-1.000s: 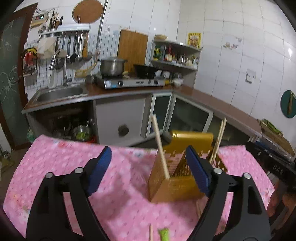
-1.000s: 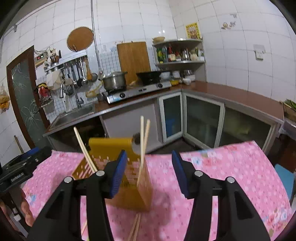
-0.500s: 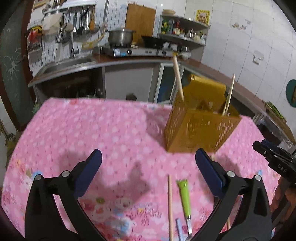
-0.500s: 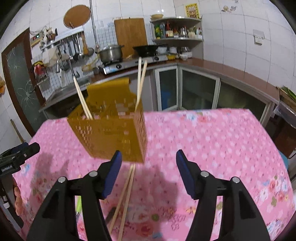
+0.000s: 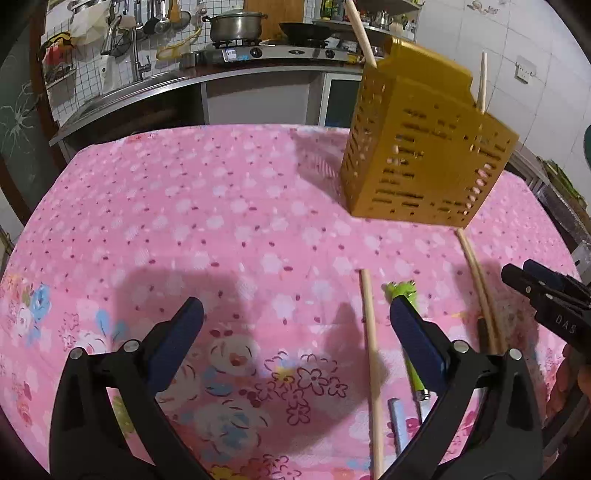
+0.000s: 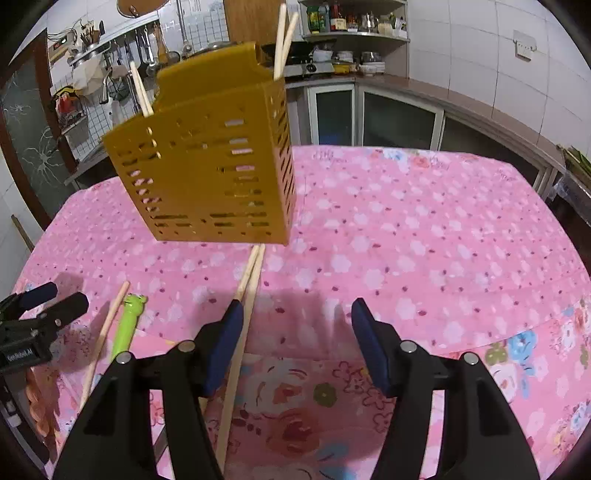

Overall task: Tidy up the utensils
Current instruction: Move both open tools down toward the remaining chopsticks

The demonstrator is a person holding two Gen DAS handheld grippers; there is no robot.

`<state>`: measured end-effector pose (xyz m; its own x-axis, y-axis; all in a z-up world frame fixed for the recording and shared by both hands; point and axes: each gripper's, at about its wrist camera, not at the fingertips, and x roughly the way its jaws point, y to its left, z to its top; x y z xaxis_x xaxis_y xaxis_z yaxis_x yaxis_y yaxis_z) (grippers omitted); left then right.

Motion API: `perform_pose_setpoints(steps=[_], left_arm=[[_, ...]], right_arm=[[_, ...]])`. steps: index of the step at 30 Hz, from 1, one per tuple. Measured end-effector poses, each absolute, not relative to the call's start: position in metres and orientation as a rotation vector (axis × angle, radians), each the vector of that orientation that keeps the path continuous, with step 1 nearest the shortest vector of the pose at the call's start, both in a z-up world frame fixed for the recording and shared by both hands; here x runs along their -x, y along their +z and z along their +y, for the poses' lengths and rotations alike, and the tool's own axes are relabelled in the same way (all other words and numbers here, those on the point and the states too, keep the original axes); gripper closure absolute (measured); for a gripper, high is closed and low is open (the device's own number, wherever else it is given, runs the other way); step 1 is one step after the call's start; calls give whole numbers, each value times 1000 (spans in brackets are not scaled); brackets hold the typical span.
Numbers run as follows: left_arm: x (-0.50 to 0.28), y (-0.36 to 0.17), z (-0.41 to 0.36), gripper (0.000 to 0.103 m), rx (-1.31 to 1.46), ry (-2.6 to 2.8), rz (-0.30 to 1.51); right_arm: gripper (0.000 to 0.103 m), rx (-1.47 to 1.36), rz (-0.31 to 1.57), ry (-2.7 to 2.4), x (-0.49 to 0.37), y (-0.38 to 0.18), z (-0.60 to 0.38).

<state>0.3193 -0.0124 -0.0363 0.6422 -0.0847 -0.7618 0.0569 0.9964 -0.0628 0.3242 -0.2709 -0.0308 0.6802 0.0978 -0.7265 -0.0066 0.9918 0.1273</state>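
Observation:
A yellow slotted utensil holder (image 5: pixel 424 147) stands on the pink floral tablecloth (image 5: pixel 221 221) with chopsticks sticking out of it; it also shows in the right wrist view (image 6: pixel 210 166). On the cloth in front of it lie a single chopstick (image 5: pixel 370 362), a green frog-handled utensil (image 5: pixel 404 295), a small grey-blue utensil (image 5: pixel 398 421) and a pair of chopsticks (image 6: pixel 243 317). My left gripper (image 5: pixel 295 343) is open and empty, left of the loose chopstick. My right gripper (image 6: pixel 297 339) is open and empty, its left finger beside the chopstick pair.
Behind the table are a kitchen counter with a sink (image 5: pixel 122 96), a stove with a pot (image 5: pixel 232 26) and glass-door cabinets (image 6: pixel 395 122). The right gripper shows at the right edge of the left wrist view (image 5: pixel 546 299).
Both grippers have pulled back and tilted down from the holder towards the table's near side. The loose chopsticks and green utensil have come into view.

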Motion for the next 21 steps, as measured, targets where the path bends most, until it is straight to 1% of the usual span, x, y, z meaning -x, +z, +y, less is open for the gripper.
perform_pose_setpoints(steps=[4,8,9,11,13,14,21], left_arm=[[-320,-43,-18,6,5,-91,882],[-321,-46,-22,7,7,-107,896],[-322,-46,-22,9,10,-111,899],[-323,-48,-23,14,16,-119,910],[-323,-50,-24,20,24,-127,920],[-323,-50,-24,21,26,-130,923],[-325,-52,-26,28,8,-136,927]], right_arm=[[44,-114,835,57,-331,-37,-268],[49,-117,847,66,-338,-39,-264],[50,-108,848,64,-340,-39,-262],[54,-94,852,66,-342,-39,-258],[56,-95,864,74,-346,-40,-256],[59,-91,869,70,-348,-41,-254],[61,-91,898,62,-357,-46,-247]])
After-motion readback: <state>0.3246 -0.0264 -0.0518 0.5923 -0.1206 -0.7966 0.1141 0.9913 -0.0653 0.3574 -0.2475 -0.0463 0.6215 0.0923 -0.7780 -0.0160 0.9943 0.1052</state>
